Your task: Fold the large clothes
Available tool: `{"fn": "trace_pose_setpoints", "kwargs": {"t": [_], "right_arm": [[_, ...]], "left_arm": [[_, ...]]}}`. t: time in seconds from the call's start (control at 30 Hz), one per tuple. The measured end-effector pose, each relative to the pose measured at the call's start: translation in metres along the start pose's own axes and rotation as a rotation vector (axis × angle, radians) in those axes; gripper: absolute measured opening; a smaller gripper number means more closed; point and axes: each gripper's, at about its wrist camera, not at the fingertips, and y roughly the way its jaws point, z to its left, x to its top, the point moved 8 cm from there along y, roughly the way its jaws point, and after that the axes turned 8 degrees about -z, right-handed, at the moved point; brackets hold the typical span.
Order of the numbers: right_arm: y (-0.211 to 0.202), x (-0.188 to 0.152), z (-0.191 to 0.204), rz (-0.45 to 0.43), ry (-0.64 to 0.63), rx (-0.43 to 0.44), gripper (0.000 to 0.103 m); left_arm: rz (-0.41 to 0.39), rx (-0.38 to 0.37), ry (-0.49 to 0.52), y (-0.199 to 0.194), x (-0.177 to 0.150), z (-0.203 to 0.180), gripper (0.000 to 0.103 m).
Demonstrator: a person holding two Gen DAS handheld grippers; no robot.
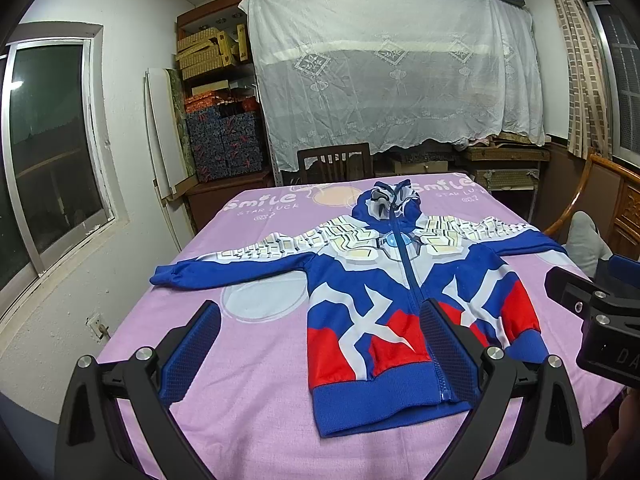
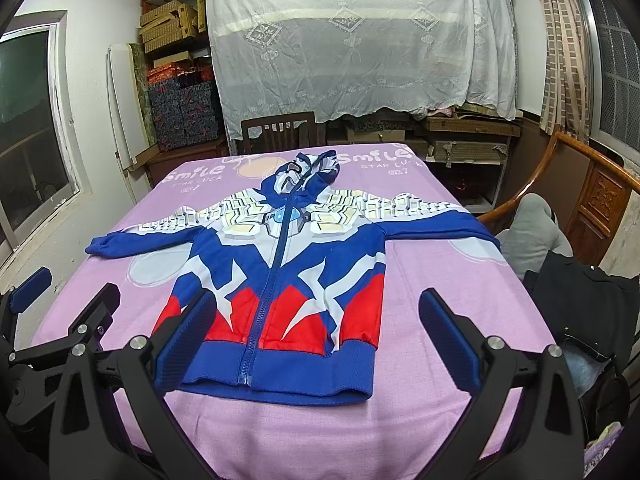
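At the centre of both views a blue, red and white zip hoodie [image 1: 404, 300] [image 2: 280, 280] lay flat, face up, on the pink cloth [image 1: 256, 360] [image 2: 440, 300] that covered the table. Its zipper was closed, its hood pointed toward the top of the frame, and both sleeves were spread out to the sides, the left-of-frame cuff ending near the cloth's edge. The ribbed blue hem lay nearest the cameras.

The left gripper [image 1: 320, 348] hovered above the lower part of the frame with its jaws spread wide and holding nothing; in its own view one blue pad sat over bare cloth and the other over the hem by the zipper. The right gripper [image 2: 316, 336] was likewise released, its jaws straddling the hem from above, gripping nothing. Each gripper also showed at the edge of the other's view.

Beyond the table stood a dark wooden chair [image 1: 334, 162] [image 2: 278, 130], and behind it a white lace sheet [image 1: 384, 64] [image 2: 352, 40] draped over shelving. A window [image 1: 44, 152] filled the left of the frame.
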Motion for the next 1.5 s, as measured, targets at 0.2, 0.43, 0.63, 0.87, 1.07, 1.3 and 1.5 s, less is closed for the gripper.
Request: {"fn": "trace_pose_setpoints", "kwargs": {"t": [0.2, 0.43, 0.63, 0.87, 1.07, 1.3, 1.5], "right_arm": [[0.0004, 0.0003, 0.0002, 0.001, -0.002, 0.0, 0.099], [-0.0017, 0.0016, -0.0014, -0.003, -0.001, -0.001, 0.099], [-0.0017, 0.0018, -0.0009, -0.003, -0.001, -0.001, 0.099], [-0.0024, 0.0018, -0.0004, 0.004, 0.001, 0.004, 0.099], [-0.0022, 0.0017, -0.0006, 0.006, 0.002, 0.004, 0.099], [-0.0017, 0.0016, 0.0, 0.007, 0.002, 0.005, 0.099], [0.0022, -0.0001, -0.0003, 0.015, 0.002, 0.008, 0.099]], "left_arm": [[0.001, -0.001, 0.0, 0.0001, -0.0005, -0.0003, 0.1], [0.0, -0.001, 0.001, -0.0001, -0.0003, -0.0006, 0.1], [0.001, -0.002, 0.002, 0.0, -0.0008, -0.0012, 0.1], [0.003, -0.003, 0.004, -0.0007, -0.0023, -0.0041, 0.1], [0.003, -0.004, 0.004, -0.0007, -0.0027, -0.0041, 0.1], [0.006, -0.005, 0.007, 0.0001, -0.0048, -0.0052, 0.1], [0.014, -0.007, 0.005, 0.0044, -0.0075, -0.0045, 0.1]]}}
